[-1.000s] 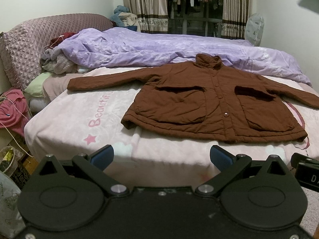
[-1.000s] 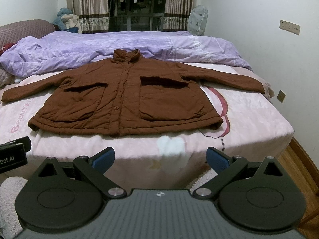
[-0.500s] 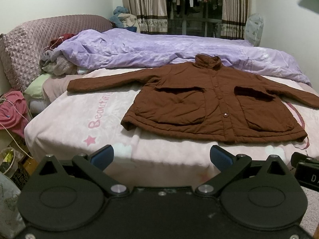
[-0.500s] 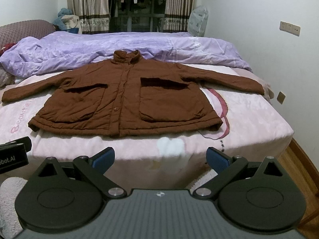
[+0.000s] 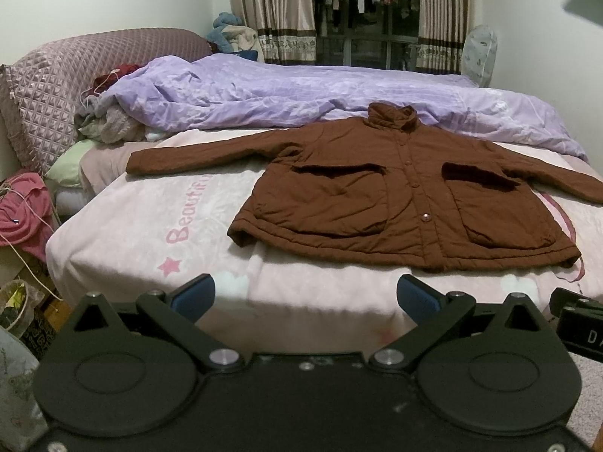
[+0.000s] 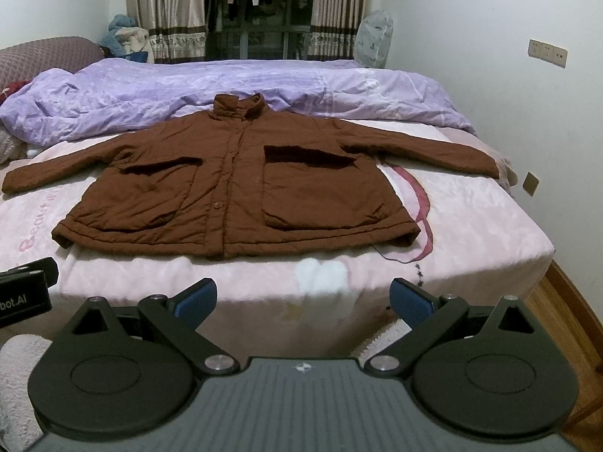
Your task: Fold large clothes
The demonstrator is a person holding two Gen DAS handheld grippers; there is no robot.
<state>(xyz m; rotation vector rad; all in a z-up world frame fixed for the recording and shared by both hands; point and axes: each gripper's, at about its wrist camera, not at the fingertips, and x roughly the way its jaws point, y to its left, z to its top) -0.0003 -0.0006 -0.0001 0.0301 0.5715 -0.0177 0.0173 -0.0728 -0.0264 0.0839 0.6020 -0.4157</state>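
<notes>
Brown quilted jacket (image 5: 410, 196) lies flat on the bed (image 5: 150, 233), ahead of both grippers, sleeves out sideways, so long axis runs L-R. Left gripper (image 5: 305, 297), spread, empty, sits nearer left sleeve cuff (image 5: 137, 164); right gripper (image 6: 303, 297), also spread, nearer right cuff (image 6: 486, 165), which only the right wrist view shows.

Brown jacket (image 5: 407, 196); pink star-print blanket (image 5: 150, 233); lilac duvet (image 5: 264, 94); blue-padded claws.
</notes>
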